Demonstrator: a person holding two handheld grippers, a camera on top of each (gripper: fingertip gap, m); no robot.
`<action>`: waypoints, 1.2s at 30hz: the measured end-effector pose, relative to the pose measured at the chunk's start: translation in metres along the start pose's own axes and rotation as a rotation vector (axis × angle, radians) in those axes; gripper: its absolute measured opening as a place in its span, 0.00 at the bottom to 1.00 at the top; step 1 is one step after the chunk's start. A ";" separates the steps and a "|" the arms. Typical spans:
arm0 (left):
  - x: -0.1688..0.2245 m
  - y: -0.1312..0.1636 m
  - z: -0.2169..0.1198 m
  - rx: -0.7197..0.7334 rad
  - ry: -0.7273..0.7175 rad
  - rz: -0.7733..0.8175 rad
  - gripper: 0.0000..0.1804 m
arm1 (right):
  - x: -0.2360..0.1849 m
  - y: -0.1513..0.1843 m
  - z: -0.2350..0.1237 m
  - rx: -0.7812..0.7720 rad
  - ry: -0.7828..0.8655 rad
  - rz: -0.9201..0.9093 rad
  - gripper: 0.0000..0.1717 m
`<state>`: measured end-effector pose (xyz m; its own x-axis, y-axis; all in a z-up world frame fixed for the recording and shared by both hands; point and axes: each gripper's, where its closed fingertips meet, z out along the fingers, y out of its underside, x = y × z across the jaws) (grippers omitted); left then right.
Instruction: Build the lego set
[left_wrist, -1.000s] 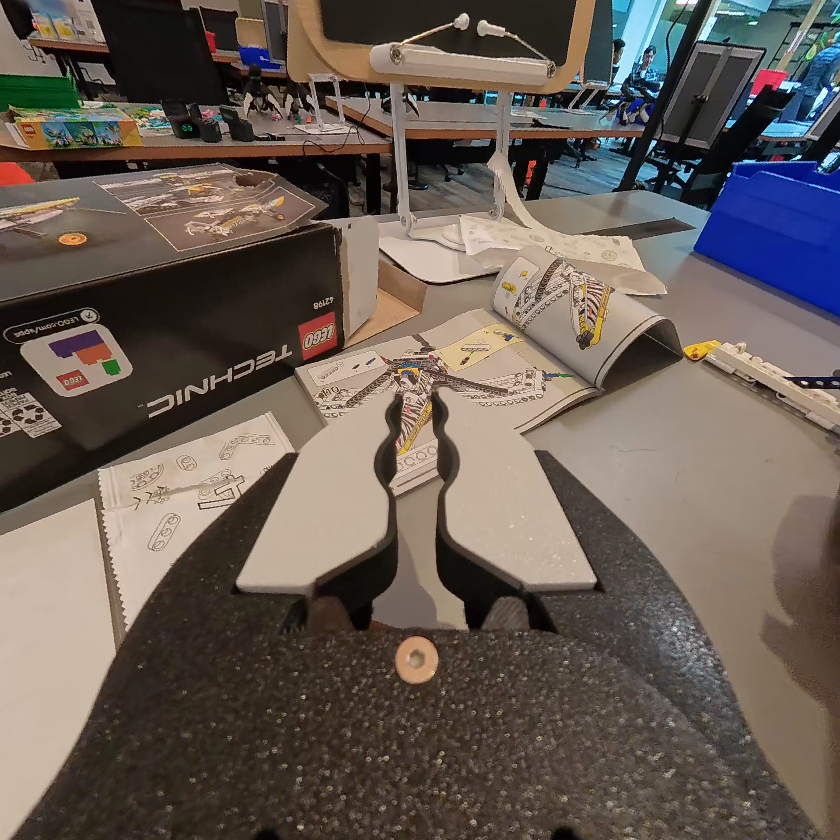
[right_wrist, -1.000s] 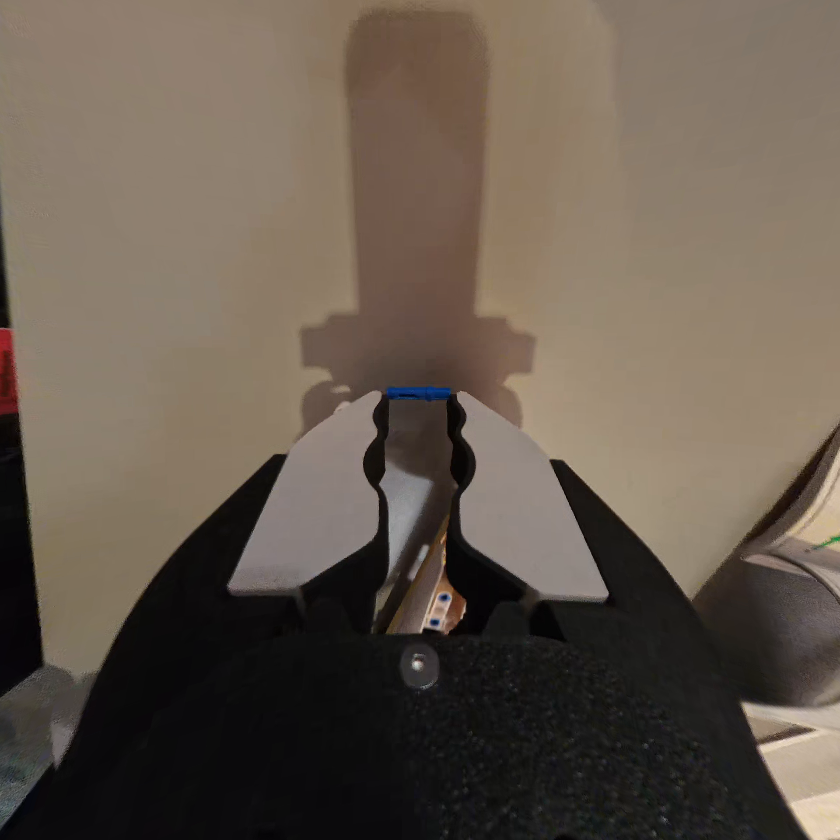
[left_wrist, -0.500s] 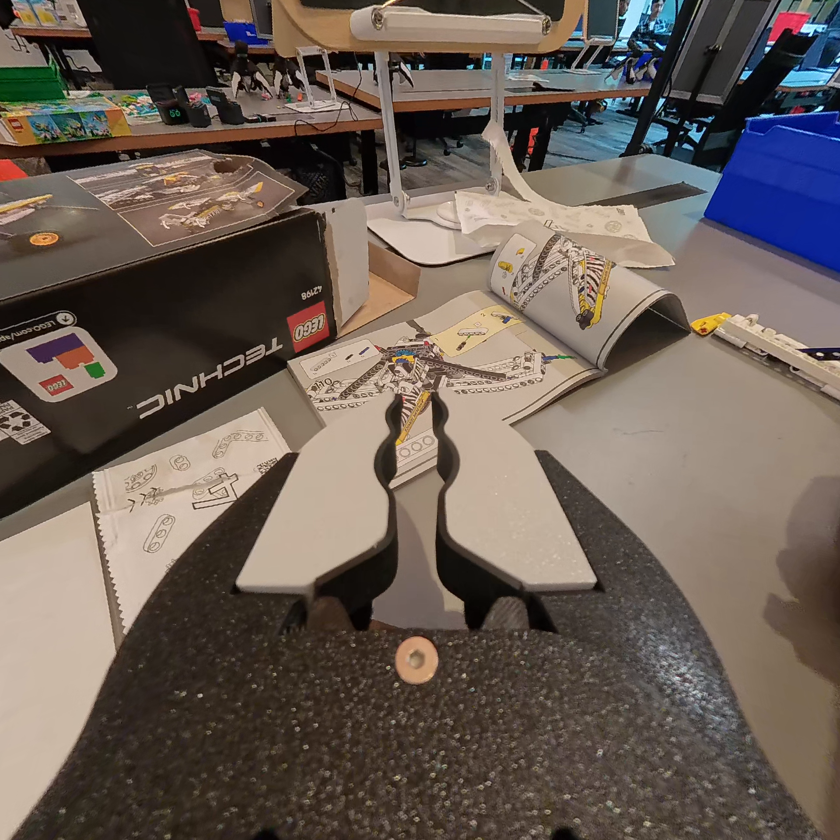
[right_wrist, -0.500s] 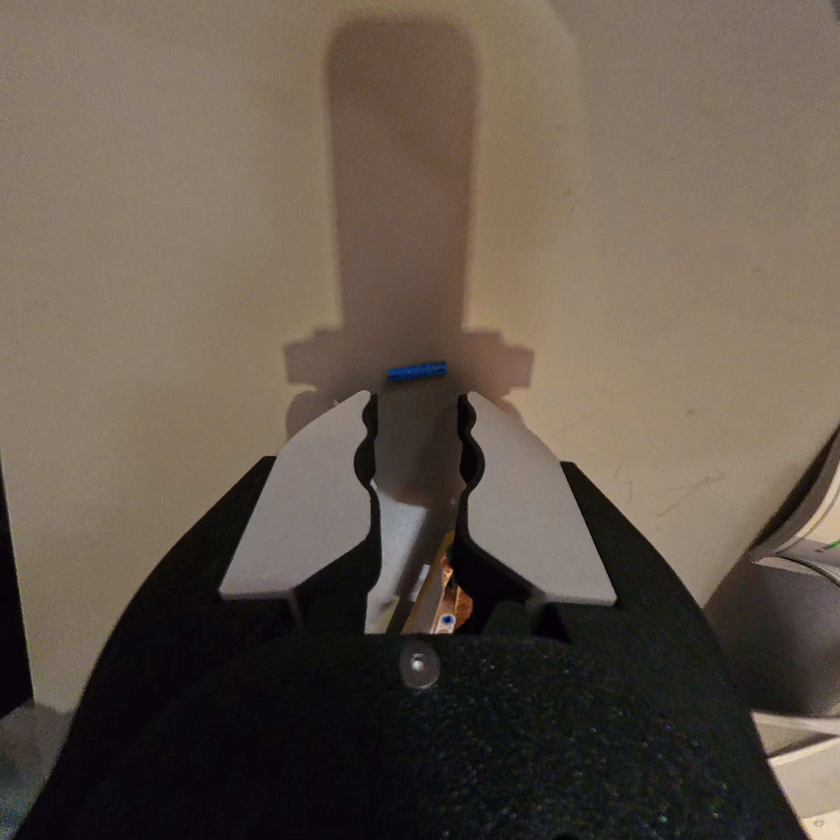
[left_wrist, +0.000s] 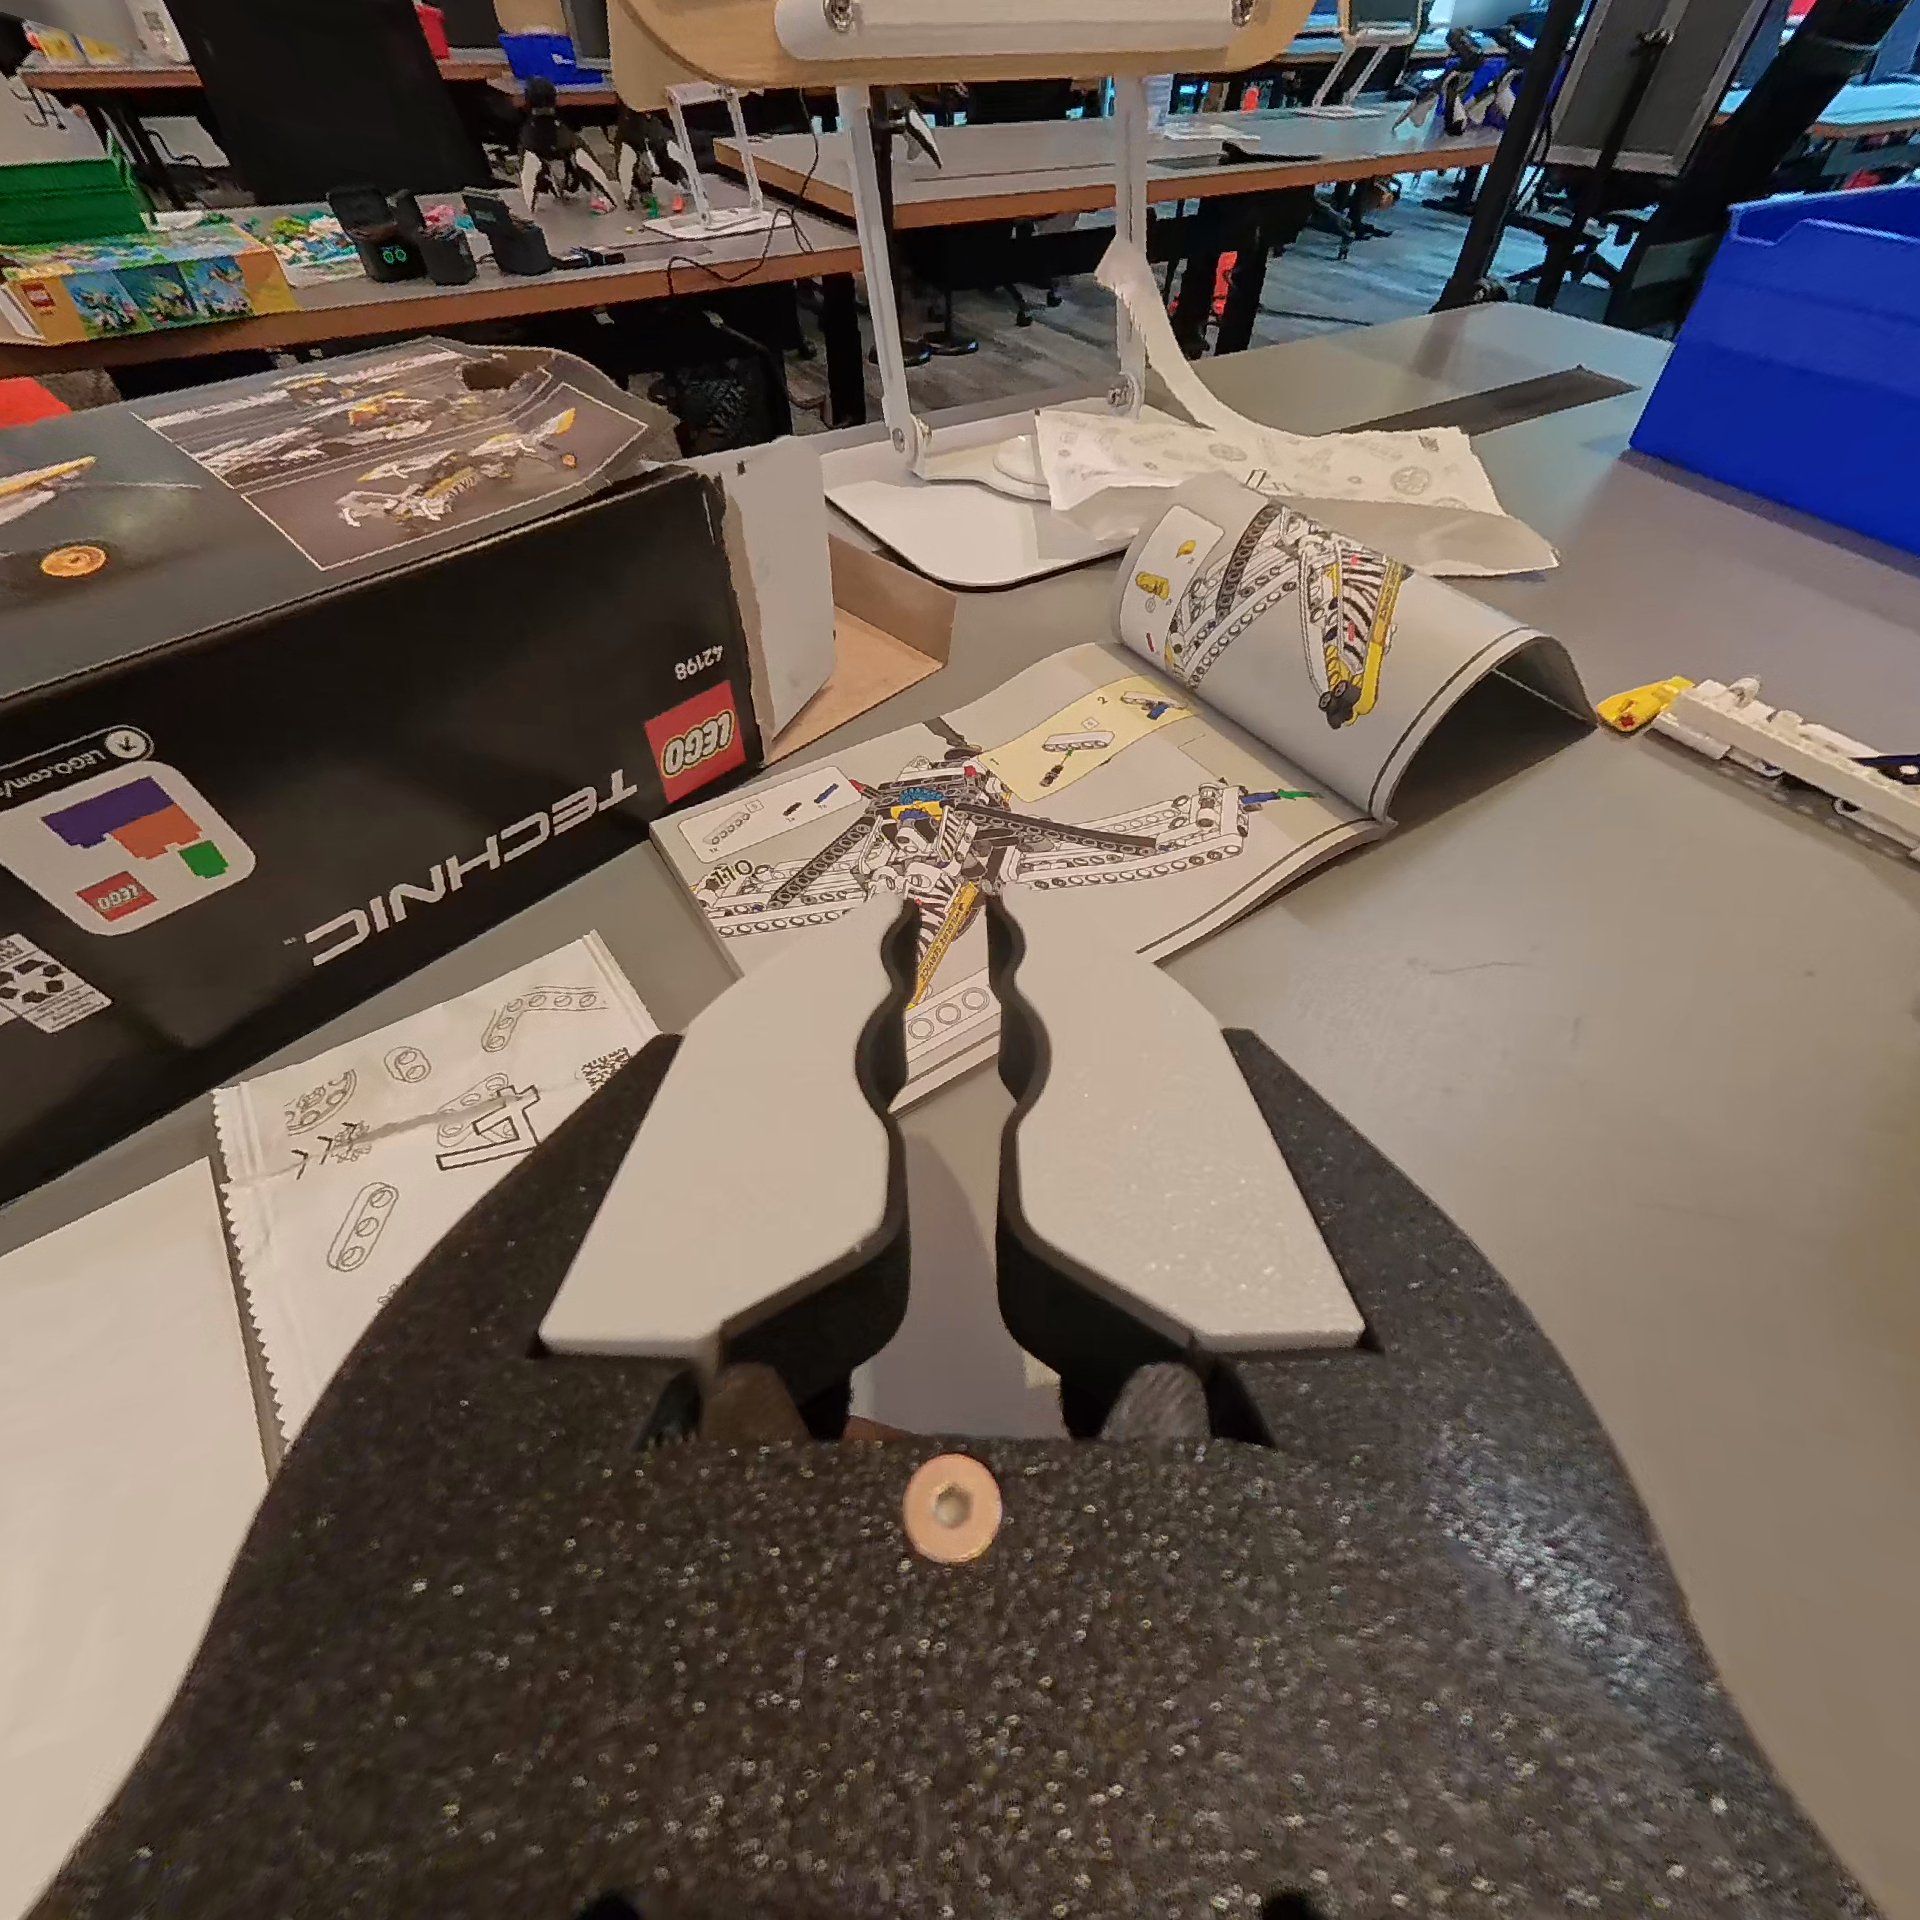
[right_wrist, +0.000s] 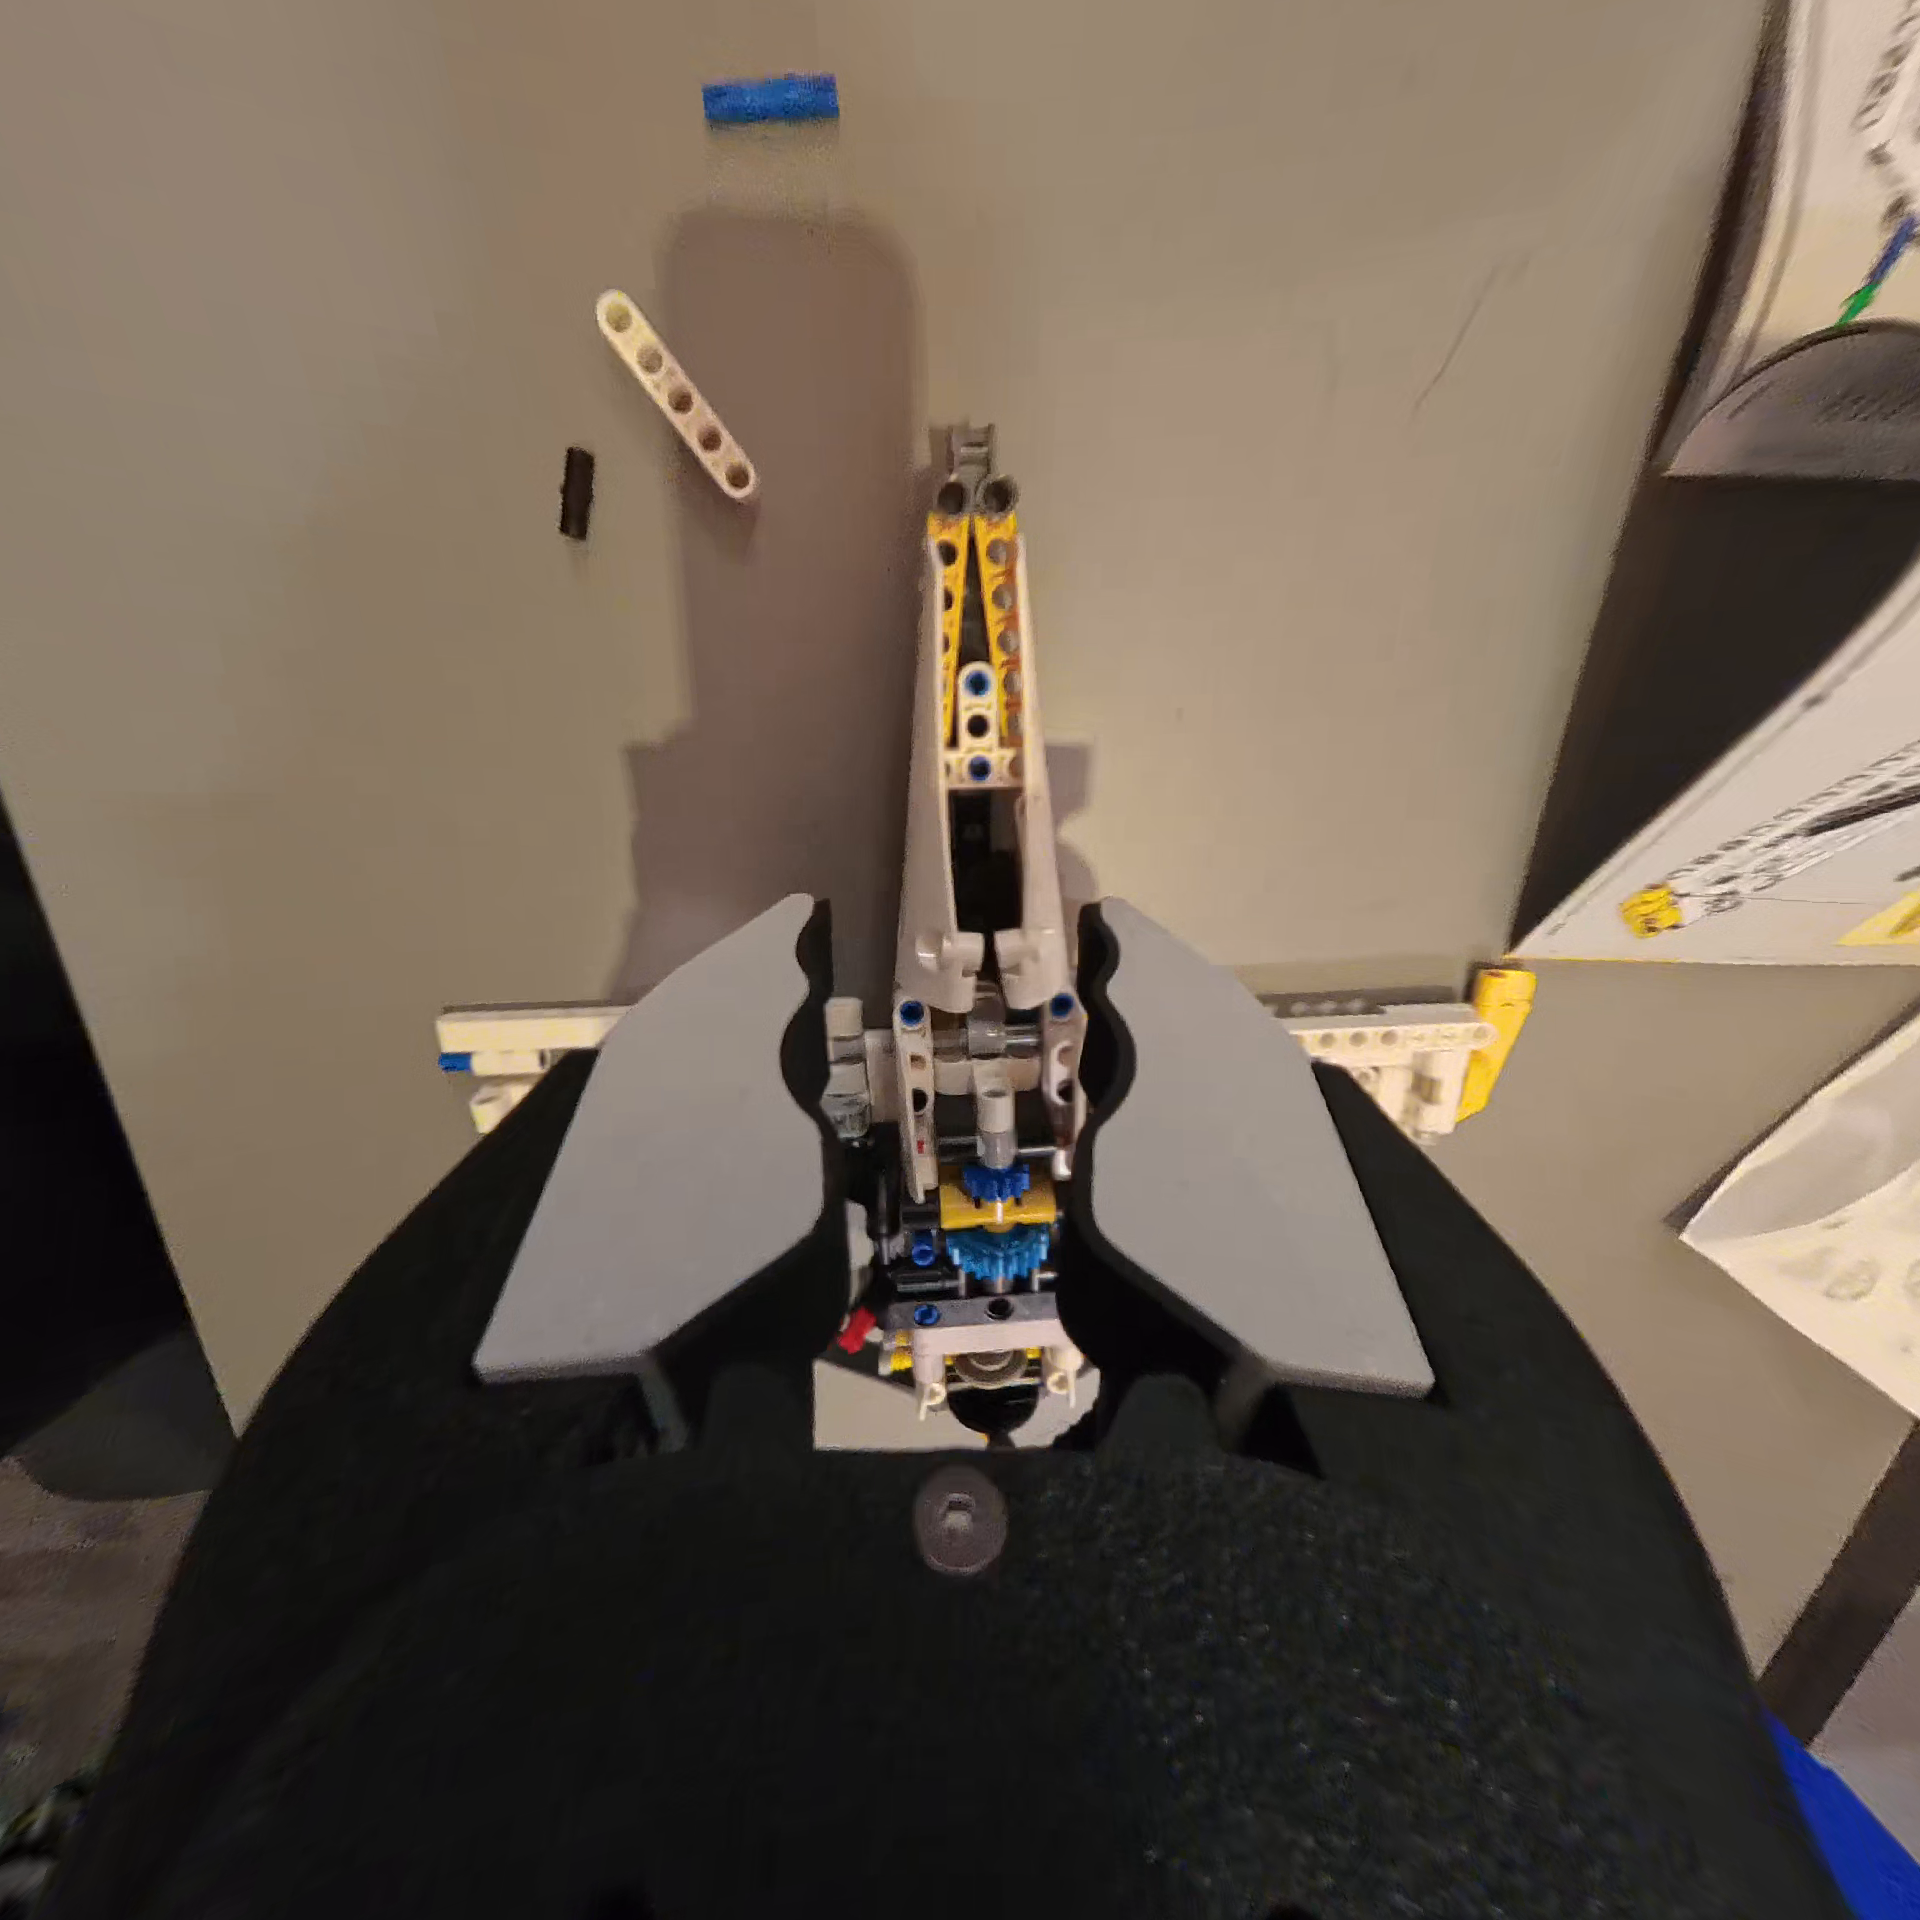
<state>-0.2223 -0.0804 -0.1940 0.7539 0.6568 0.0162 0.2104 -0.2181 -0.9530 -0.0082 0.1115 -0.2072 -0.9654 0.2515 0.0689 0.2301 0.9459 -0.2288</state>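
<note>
A: Change since last entry: the right tool (right_wrist: 954, 935) has pulled back from the blue pin (right_wrist: 769, 100), which now lies well ahead of it on the worktop (right_wrist: 312, 520); its jaws stand wider, and a white-and-yellow brick model (right_wrist: 977, 935) has come in between them.

B: Gripped?

A: No. Gap visible between each pad and the model; right tool open, straddling it. Model's tapered nose runs forward past the tips, its white beams (right_wrist: 1382, 1039) spreading out both sides behind the fingers.

B: Further out?

A: White holed beam (right_wrist: 675, 400) and a small black piece (right_wrist: 575, 490) ahead-left.

B: Left tool (left_wrist: 951, 914)?

A: Jaws slightly apart, nothing between them. Open instruction booklet (left_wrist: 1039, 821) just under and ahead of the tips; black set box (left_wrist: 364, 748) to the left.
</note>
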 end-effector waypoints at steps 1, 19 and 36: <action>0.000 0.000 0.000 0.002 -0.001 0.000 0.07 | -0.003 0.002 0.004 -0.010 -0.008 0.000 0.26; -0.002 0.000 0.000 0.003 0.000 -0.021 0.07 | 0.067 0.092 0.014 -0.167 0.220 0.230 0.22; 0.000 -0.002 -0.001 0.018 -0.003 -0.006 0.07 | -0.014 -0.027 0.026 0.295 -0.033 -0.069 0.25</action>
<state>-0.2223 -0.0809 -0.1917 0.7509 0.6601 0.0208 0.2034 -0.2012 -0.9582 -0.0038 0.0767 -0.2272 -0.9821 0.1773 0.0632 0.1231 0.8589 -0.4970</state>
